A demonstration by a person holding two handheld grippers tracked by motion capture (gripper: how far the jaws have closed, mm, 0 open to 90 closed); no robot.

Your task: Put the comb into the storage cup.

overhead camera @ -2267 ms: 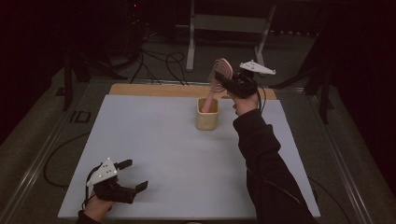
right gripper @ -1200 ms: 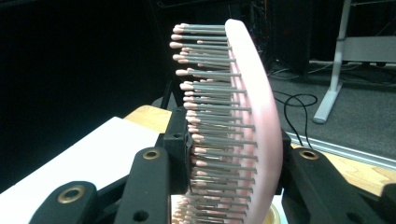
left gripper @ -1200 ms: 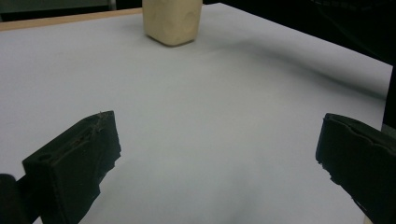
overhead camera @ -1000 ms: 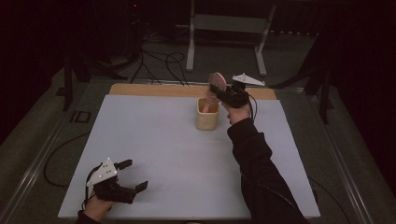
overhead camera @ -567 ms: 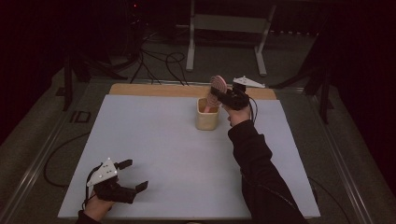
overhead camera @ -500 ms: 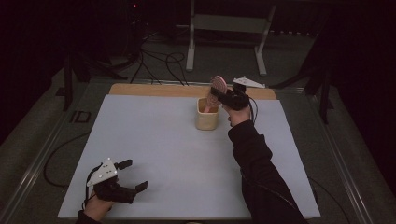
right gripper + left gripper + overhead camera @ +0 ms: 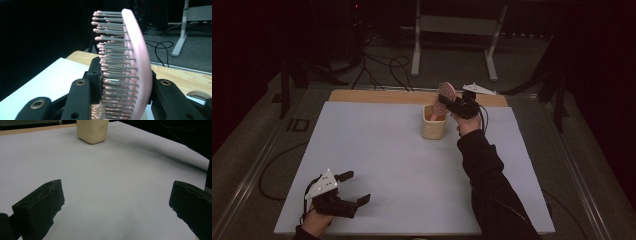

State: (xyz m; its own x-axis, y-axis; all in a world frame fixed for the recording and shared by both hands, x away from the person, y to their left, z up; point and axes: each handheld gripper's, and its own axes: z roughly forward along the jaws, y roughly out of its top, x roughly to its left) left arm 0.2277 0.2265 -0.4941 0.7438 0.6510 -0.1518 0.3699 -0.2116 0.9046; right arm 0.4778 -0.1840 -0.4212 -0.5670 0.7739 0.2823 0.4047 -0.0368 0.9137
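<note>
Down at the near edge of the white table (image 7: 377, 165), the left gripper (image 7: 354, 187) rests with its jaws spread wide and nothing between them. Its own view looks across bare tabletop to the cream cup (image 7: 92, 131) far ahead, a long shadow falling beside it.

Further out, the right gripper (image 7: 452, 106) is up at the cream cup (image 7: 433, 127) near the far edge, pinching a pink hairbrush (image 7: 444, 95). From above, the brush's handle end dips into the cup while the head sticks up over the rim. The right gripper view brings what the high view can't: the pink hairbrush (image 7: 130, 62) side-on, grey bristles with pink tips, jaws clamped on the head.
</note>
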